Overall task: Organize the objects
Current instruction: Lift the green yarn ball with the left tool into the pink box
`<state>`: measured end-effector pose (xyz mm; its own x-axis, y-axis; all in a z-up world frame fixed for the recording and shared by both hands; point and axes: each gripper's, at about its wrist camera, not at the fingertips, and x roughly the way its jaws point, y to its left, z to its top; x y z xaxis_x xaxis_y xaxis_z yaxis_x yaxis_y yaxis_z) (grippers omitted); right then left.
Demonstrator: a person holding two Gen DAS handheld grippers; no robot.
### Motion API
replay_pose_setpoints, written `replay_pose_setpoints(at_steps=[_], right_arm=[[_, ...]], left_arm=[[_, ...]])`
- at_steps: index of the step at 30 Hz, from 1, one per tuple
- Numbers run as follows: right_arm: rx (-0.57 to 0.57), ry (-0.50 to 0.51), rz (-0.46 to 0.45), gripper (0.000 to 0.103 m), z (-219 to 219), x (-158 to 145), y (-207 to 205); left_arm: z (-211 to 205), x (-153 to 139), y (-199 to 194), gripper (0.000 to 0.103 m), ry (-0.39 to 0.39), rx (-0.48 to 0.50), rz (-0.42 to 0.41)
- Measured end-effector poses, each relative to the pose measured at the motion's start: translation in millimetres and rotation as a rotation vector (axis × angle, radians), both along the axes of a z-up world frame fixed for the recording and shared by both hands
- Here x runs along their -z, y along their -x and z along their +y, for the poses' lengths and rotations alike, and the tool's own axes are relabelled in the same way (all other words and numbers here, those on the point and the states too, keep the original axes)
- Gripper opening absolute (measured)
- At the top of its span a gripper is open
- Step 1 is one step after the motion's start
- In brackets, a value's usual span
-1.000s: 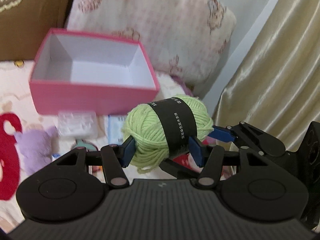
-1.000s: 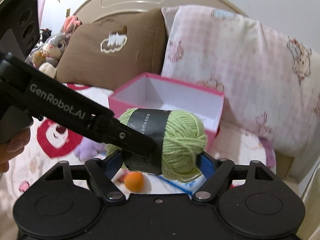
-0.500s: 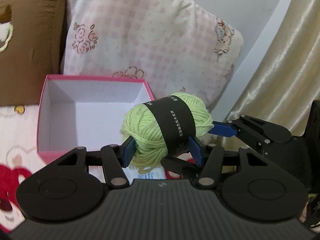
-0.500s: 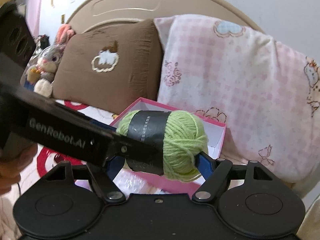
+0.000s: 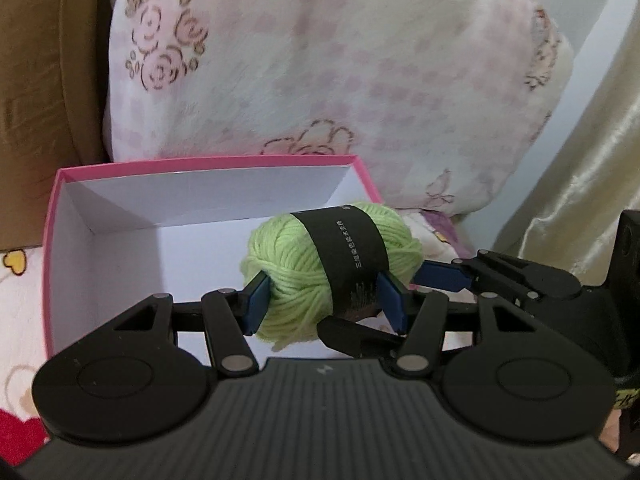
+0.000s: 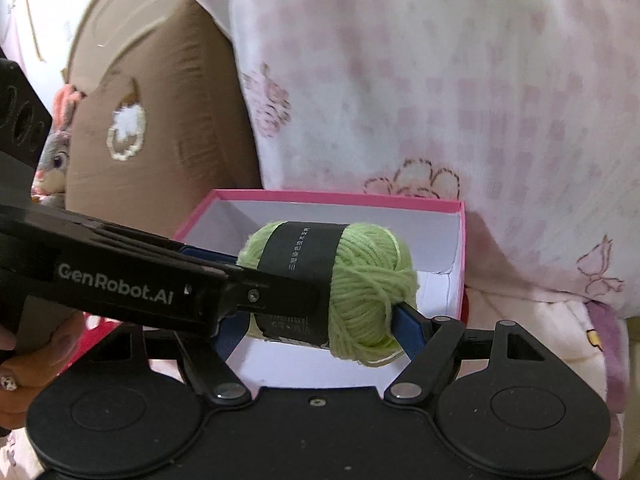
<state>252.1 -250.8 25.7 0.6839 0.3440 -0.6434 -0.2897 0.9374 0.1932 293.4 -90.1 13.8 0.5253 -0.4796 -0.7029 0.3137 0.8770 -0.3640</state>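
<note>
A light green ball of yarn [image 5: 288,280] with a black paper band is held by both grippers at once. My left gripper [image 5: 326,306] is shut on it from the near side. My right gripper [image 6: 320,332] is shut on the same yarn [image 6: 368,280], crossing from the right. The yarn hangs over the open pink box [image 5: 52,240] with a white inside, near its right end. The box also shows in the right wrist view [image 6: 460,248]. The box looks empty where visible.
A pink-and-white checked pillow [image 5: 320,80] stands right behind the box. A brown pillow [image 6: 160,140] stands to its left with a plush rabbit [image 6: 56,160] beyond. A gold curtain [image 5: 592,160] hangs at the right. The bedsheet [image 5: 20,280] lies around the box.
Both grippers have carried the yarn forward, from in front of the box to over its open inside. The box and pillows look closer. The grip has not changed.
</note>
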Motion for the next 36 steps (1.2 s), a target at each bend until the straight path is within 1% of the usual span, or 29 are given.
replay_pose_setpoints(at_steps=[4, 9, 15, 18, 19, 20, 21, 23, 24, 25, 26, 28, 31, 32, 34, 36], right_arm=[[0.012, 0.031, 0.03, 0.076, 3, 14, -25], [0.026, 0.107, 0.078, 0.075, 12, 31, -48], [0.007, 0.177, 0.1, 0.075, 23, 41, -69], [-0.002, 0.174, 0.105, 0.076, 25, 42, -73], [-0.011, 0.183, 0.104, 0.076, 26, 42, -74], [-0.026, 0.196, 0.101, 0.076, 26, 42, -73], [-0.044, 0.204, 0.095, 0.074, 26, 41, -72], [-0.097, 0.208, 0.091, 0.052, 28, 40, -71], [-0.11, 0.213, 0.09, 0.052, 28, 41, -70], [-0.111, 0.229, 0.086, 0.049, 29, 42, -70], [-0.115, 0.252, 0.085, 0.044, 30, 44, -70], [-0.116, 0.276, 0.087, 0.041, 29, 48, -71], [-0.093, 0.276, 0.087, 0.04, 23, 52, -73], [-0.088, 0.283, 0.085, 0.037, 22, 53, -74], [-0.085, 0.295, 0.078, 0.035, 22, 53, -75], [-0.073, 0.296, 0.072, 0.034, 22, 53, -77]], left_arm=[[6, 22, -27, 0.056, 0.04, -0.012, 0.055], [7, 50, -51, 0.056, 0.073, -0.026, 0.128], [10, 66, -64, 0.056, 0.073, -0.053, 0.154], [13, 71, -68, 0.056, 0.076, -0.063, 0.168], [15, 72, -70, 0.056, 0.081, -0.068, 0.174], [16, 74, -71, 0.052, 0.083, -0.076, 0.18], [17, 76, -73, 0.044, 0.081, -0.079, 0.188], [18, 80, -77, 0.042, 0.102, -0.08, 0.208], [17, 82, -79, 0.041, 0.113, -0.079, 0.22], [15, 84, -80, 0.04, 0.111, -0.078, 0.225], [12, 85, -80, 0.04, 0.103, -0.083, 0.226], [6, 87, -81, 0.04, 0.087, -0.095, 0.213], [-4, 86, -83, 0.039, 0.087, -0.103, 0.191], [-8, 86, -85, 0.039, 0.083, -0.106, 0.184], [-17, 84, -89, 0.039, 0.063, -0.112, 0.165], [-23, 80, -90, 0.039, 0.033, -0.116, 0.142]])
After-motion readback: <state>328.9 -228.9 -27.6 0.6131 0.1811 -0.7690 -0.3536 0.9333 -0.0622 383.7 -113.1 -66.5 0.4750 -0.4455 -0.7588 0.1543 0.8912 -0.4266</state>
